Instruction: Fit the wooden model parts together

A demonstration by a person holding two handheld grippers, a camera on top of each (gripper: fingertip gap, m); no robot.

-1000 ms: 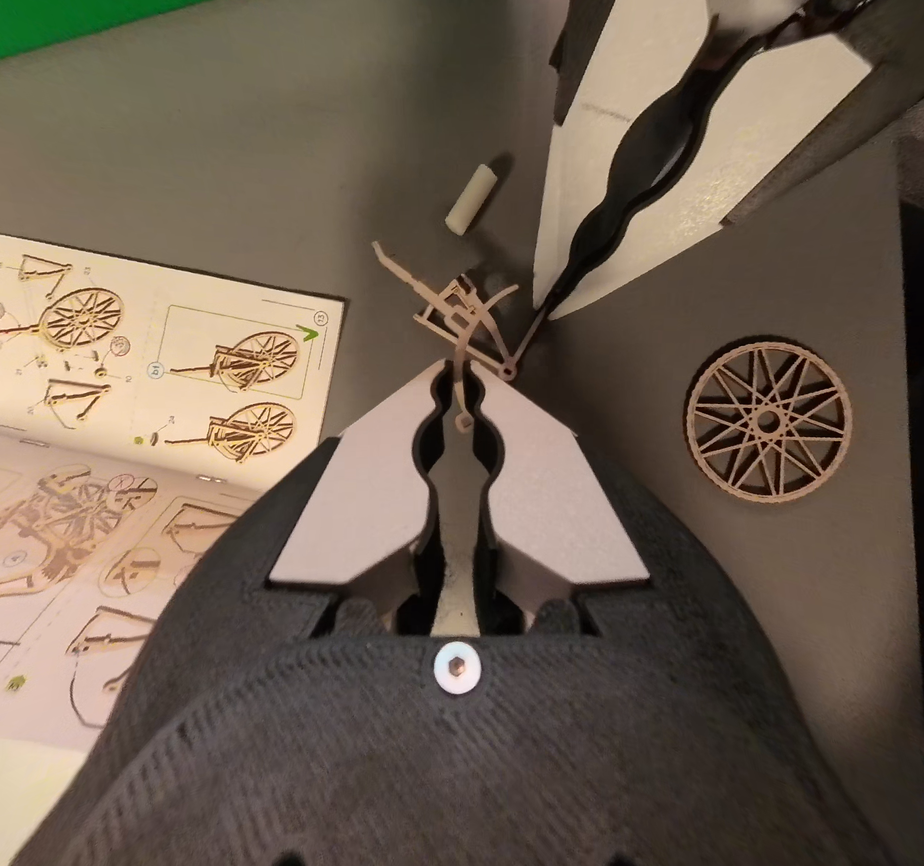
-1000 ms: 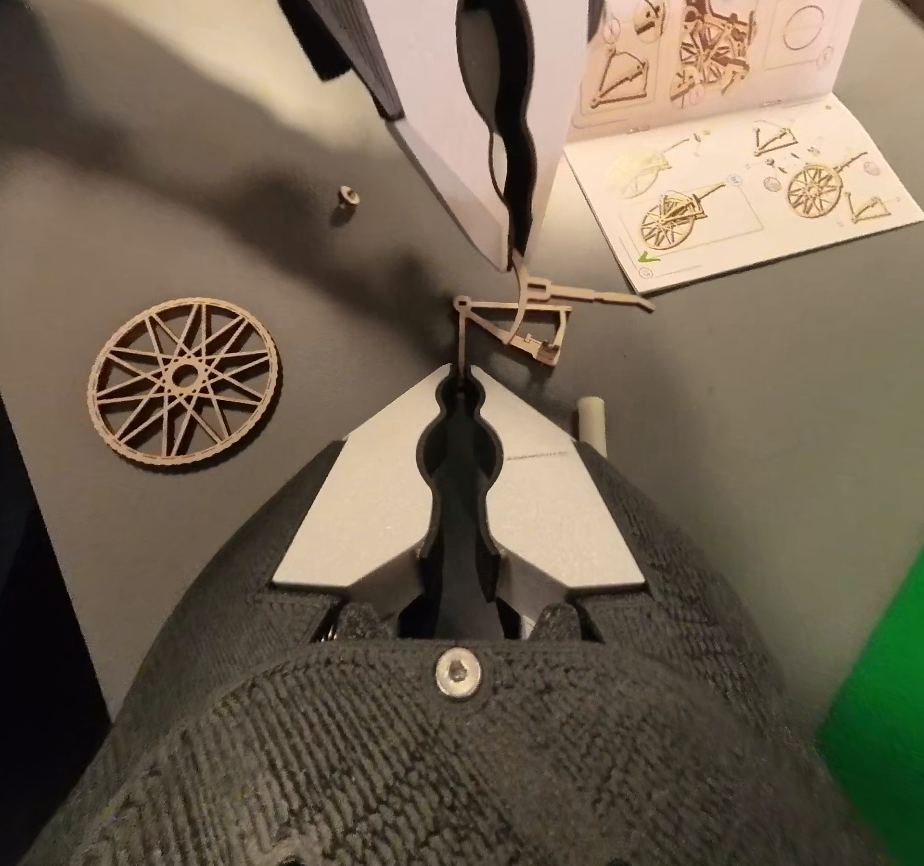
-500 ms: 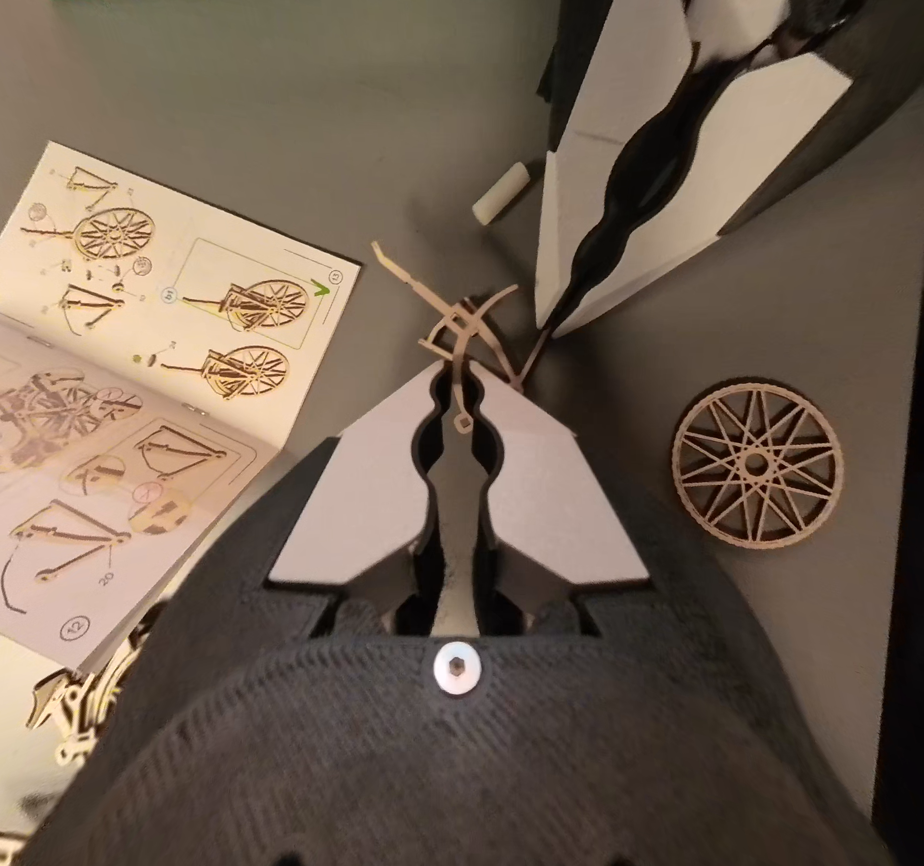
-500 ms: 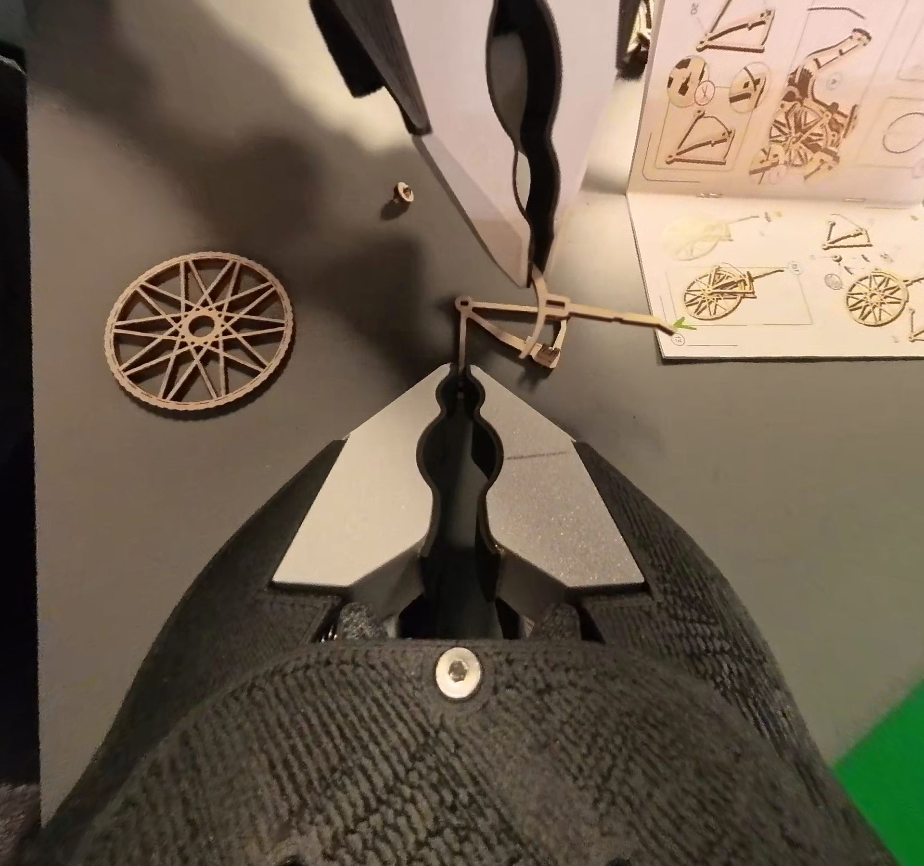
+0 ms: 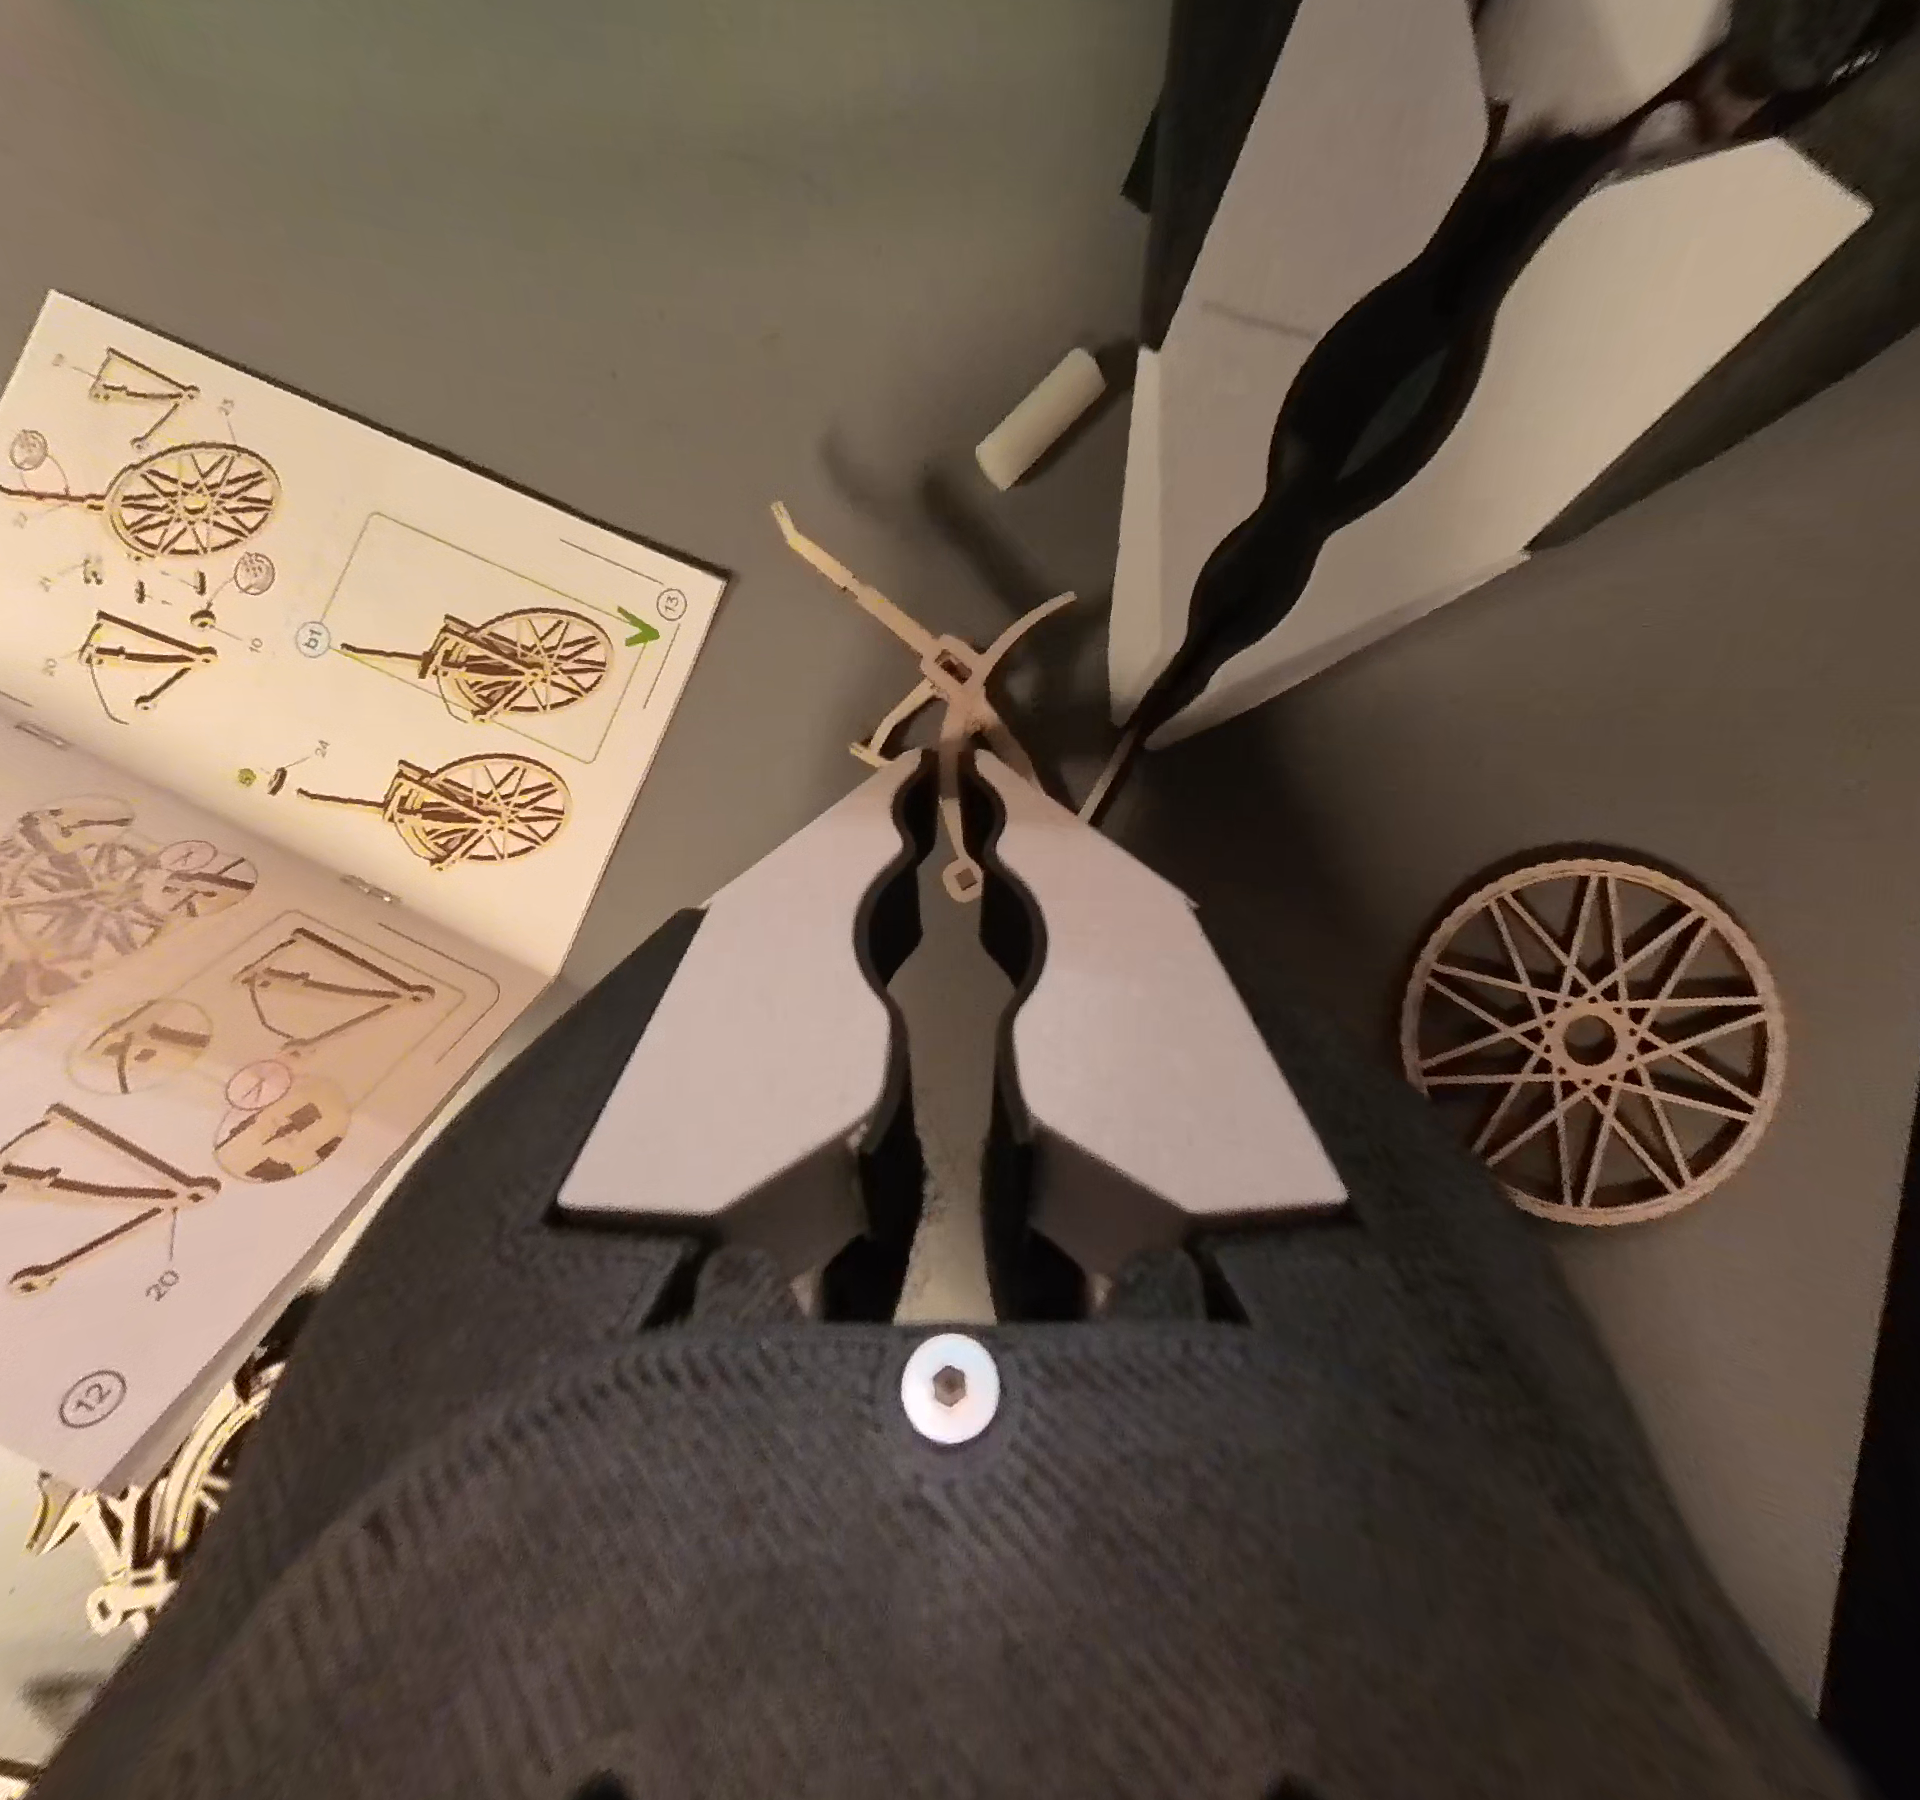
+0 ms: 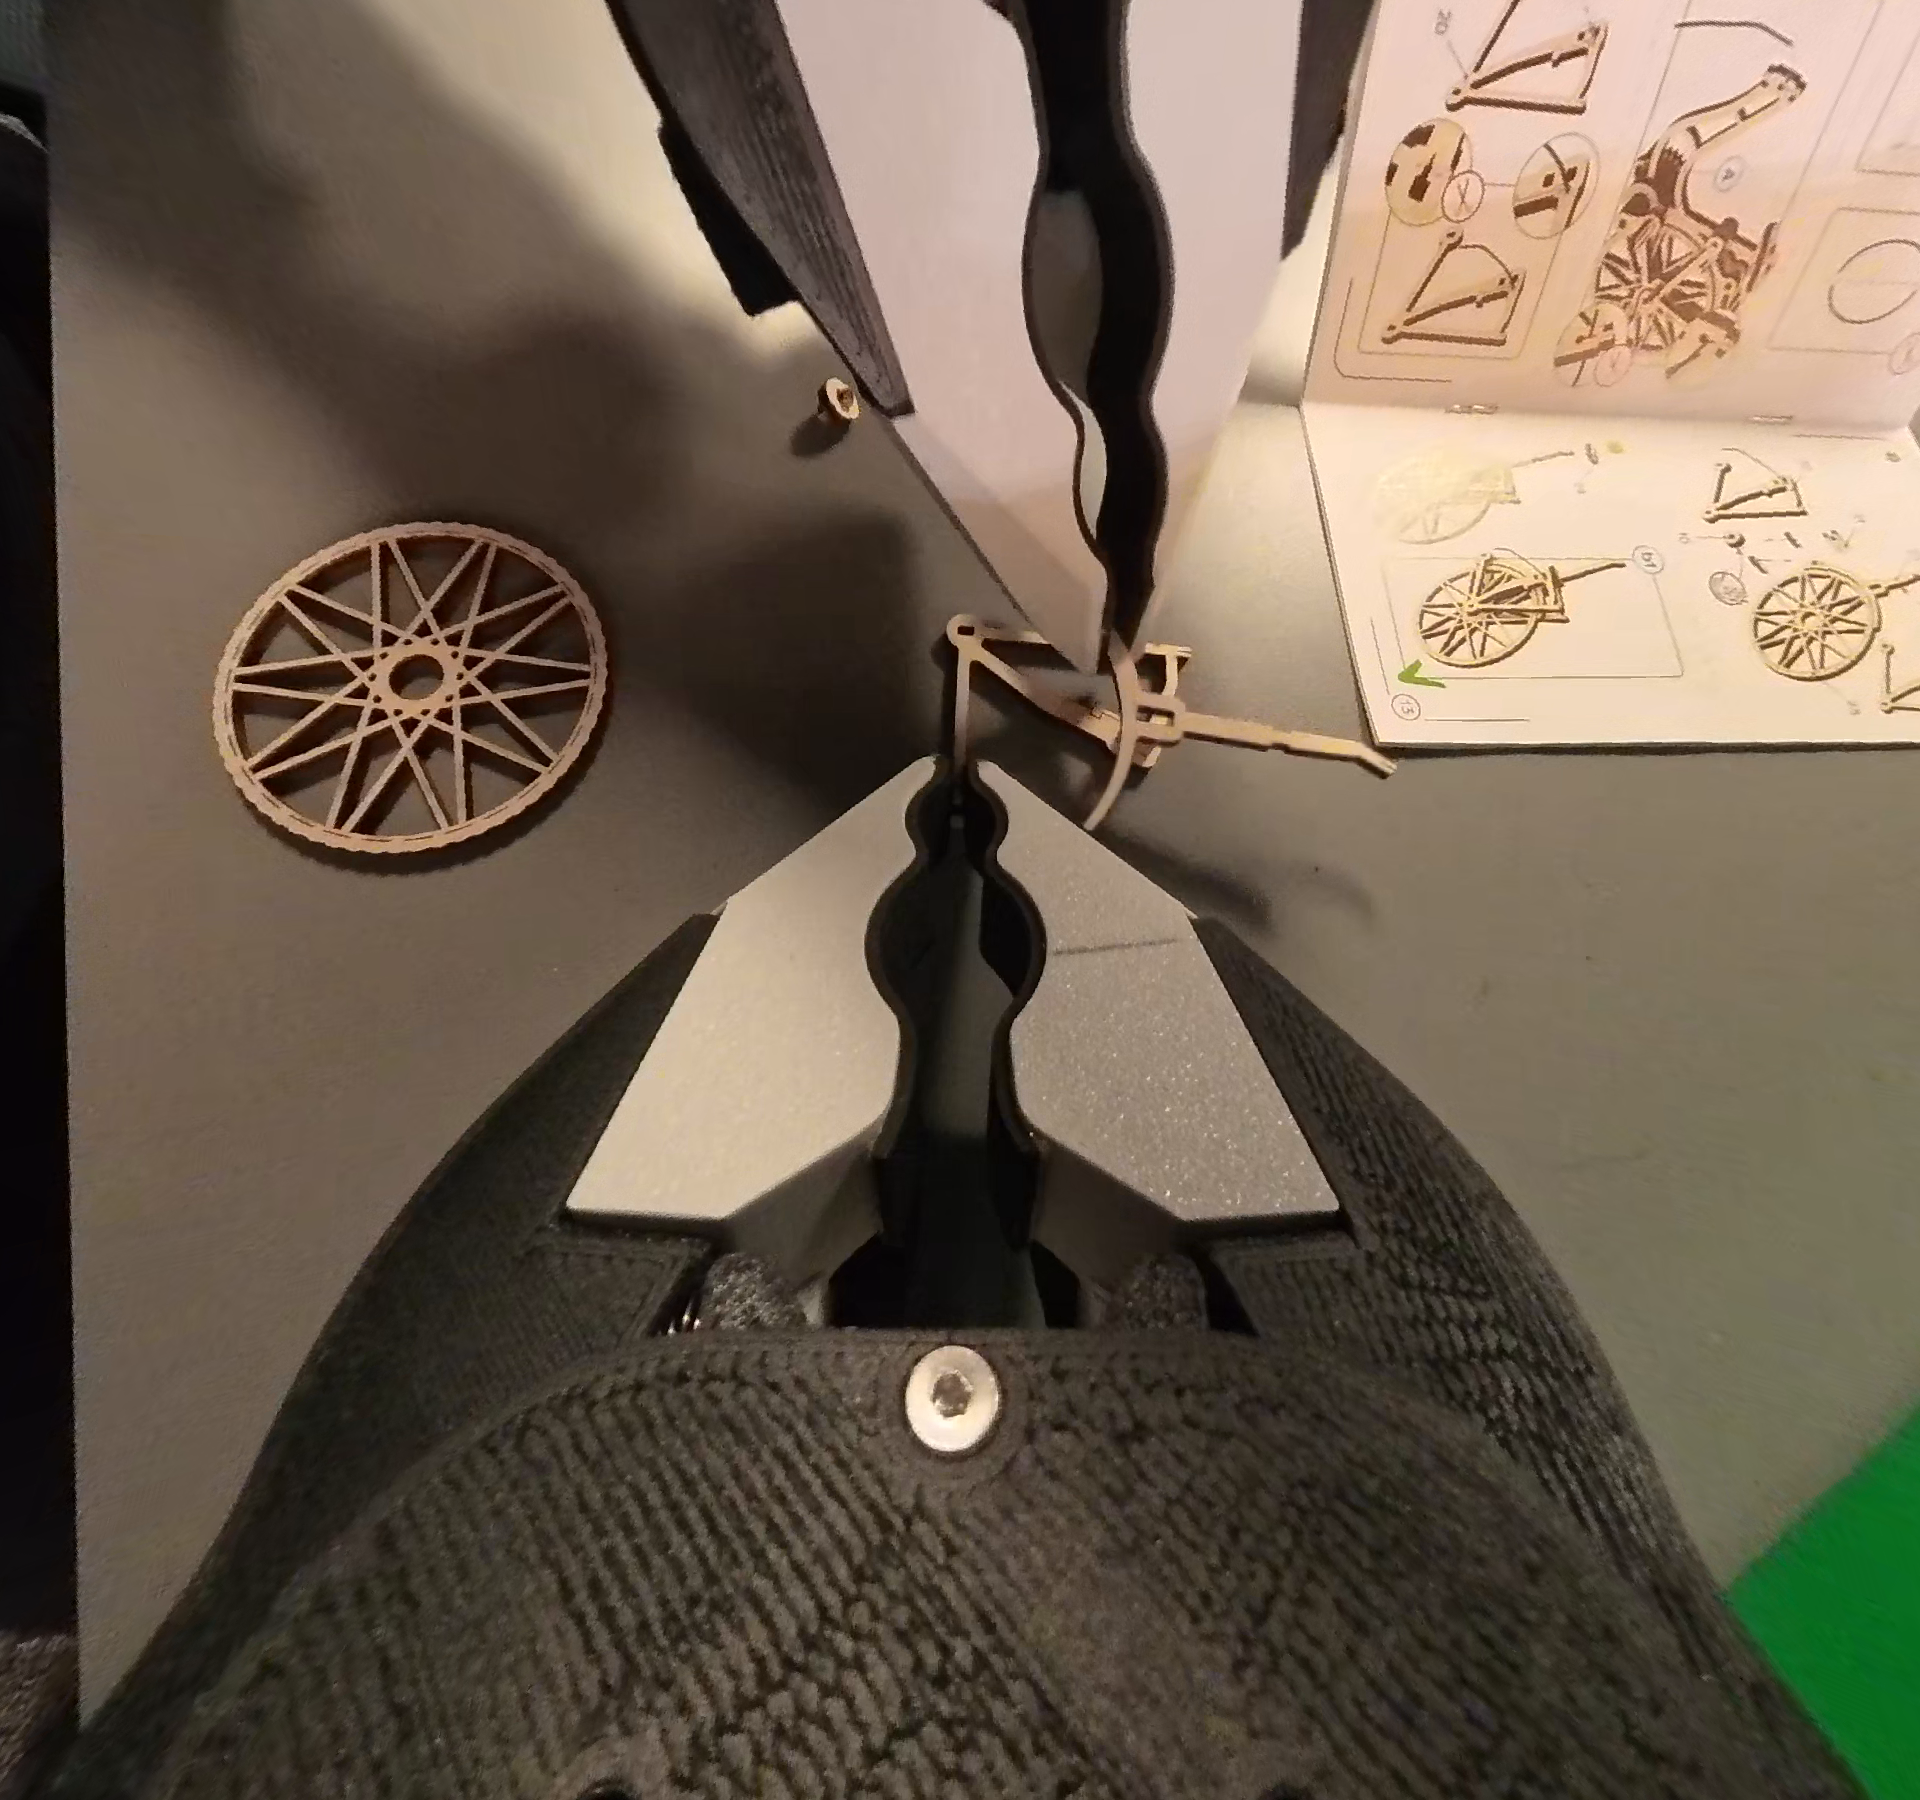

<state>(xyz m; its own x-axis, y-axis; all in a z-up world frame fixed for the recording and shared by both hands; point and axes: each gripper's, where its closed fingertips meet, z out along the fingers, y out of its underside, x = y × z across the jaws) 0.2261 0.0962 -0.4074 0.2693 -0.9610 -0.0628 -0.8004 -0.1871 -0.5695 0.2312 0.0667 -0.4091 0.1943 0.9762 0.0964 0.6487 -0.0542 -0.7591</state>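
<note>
Tools meet nose to nose over the grey worktop [image 5: 520, 192], and we have both of them on the same little wooden frame [image 5: 940, 670]. In the left wrist view our left tool [image 5: 948, 763] is pinched nearly closed on the frame's thin curved strip, whose square-holed end pokes back between the fingers [image 5: 790, 929]. The right tool [image 5: 1127, 732] comes in from one o'clock, its tips drawn tight on a slim strut of that same frame. Switch to the right wrist view and we see it plainly: the right tool [image 6: 961, 774] nipped shut on the upright strut, the left tool [image 6: 1112, 644] bearing down from twelve o'clock onto the arc piece, and the frame [image 6: 1101, 701] held between them with its long shaft pointing to three o'clock. We cannot tell whether it is clear of the worktop or touching it. The spoked wooden wheel [image 5: 1590, 1038] lies flat, well apart at three o'clock in the left view and at nine o'clock [image 6: 410, 685] in the right. The open instruction booklet [image 5: 312, 815] lies at nine o'clock of the left tool, a short pale cylinder [image 5: 1039, 415] sits near the right tool's fingers, and a tiny ring-shaped piece [image 6: 837, 396] rests beside the left tool at eleven o'clock in the right wrist view.
</note>
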